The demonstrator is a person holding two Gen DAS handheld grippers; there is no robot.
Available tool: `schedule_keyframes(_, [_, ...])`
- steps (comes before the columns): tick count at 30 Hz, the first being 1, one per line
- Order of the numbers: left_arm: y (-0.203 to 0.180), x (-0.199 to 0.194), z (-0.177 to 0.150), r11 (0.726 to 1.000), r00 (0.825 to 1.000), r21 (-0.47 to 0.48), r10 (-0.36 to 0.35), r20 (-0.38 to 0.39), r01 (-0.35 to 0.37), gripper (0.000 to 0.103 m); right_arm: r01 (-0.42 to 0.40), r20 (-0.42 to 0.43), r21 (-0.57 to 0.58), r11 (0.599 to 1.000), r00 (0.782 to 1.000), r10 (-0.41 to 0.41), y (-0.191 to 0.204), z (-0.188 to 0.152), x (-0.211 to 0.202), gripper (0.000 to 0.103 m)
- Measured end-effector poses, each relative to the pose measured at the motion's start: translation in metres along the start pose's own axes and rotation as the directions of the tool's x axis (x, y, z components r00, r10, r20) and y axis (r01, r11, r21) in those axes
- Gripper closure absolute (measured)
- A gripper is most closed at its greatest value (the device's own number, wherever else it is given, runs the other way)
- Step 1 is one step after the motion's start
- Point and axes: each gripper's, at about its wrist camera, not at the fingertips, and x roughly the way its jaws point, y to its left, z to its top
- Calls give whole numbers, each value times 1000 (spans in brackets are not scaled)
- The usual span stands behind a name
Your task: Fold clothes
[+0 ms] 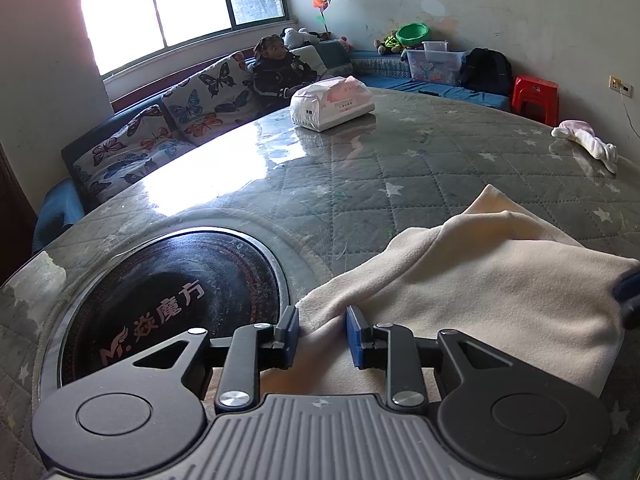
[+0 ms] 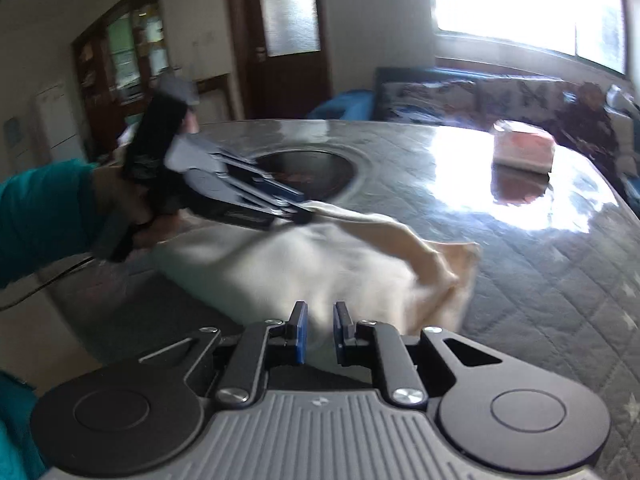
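A cream fleece cloth point(image 1: 492, 292) lies partly folded on the quilted star-pattern table point(image 1: 400, 184). In the left wrist view my left gripper point(image 1: 322, 334) sits at the cloth's near-left edge, its blue pads a little apart with fabric bunched between them. The right wrist view shows the left gripper point(image 2: 298, 210), held by a hand in a teal sleeve point(image 2: 40, 216), with a corner of the cloth point(image 2: 320, 264) drawn up to its tips. My right gripper point(image 2: 320, 328) has its pads close together over blurred cream fabric. It also shows as the right gripper point(image 1: 628, 300) at the cloth's raised right end.
A round black cooktop point(image 1: 172, 296) is set into the table left of the cloth. A tissue pack point(image 1: 332, 104) sits at the far side and a small white-pink garment point(image 1: 584, 140) at the far right. A sofa point(image 1: 168, 120) with a seated person point(image 1: 276, 68) lies beyond.
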Motion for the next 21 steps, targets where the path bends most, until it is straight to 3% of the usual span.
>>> schedule_keyframes(3, [0,0,0,1000,1000,0,2,0,-2,70,-23,-32,49,999,999,25,-12,-5,4,92])
schedule_keyframes(6, [0,0,0,1000,1000,0,2,-2,-2,70,-30,22,92,995,999,28,-26,0,-9,91])
schedule_keyframes(11, [-1,0,0,1000,1000,5,4,-5,-4,70,66,8,142,988,998,-68,-68,2,-10,91])
schedule_keyframes(13, [-1,0,1,1000,1000,4,6,-8,-6,70,70,-19,134,989,997,-68,-75,-1,-3,90])
schedule_keyframes(21, [-5,1,2,1000,1000,14,24,-19,-24,69,-69,-20,93,993,997,71,-70,0,20,90])
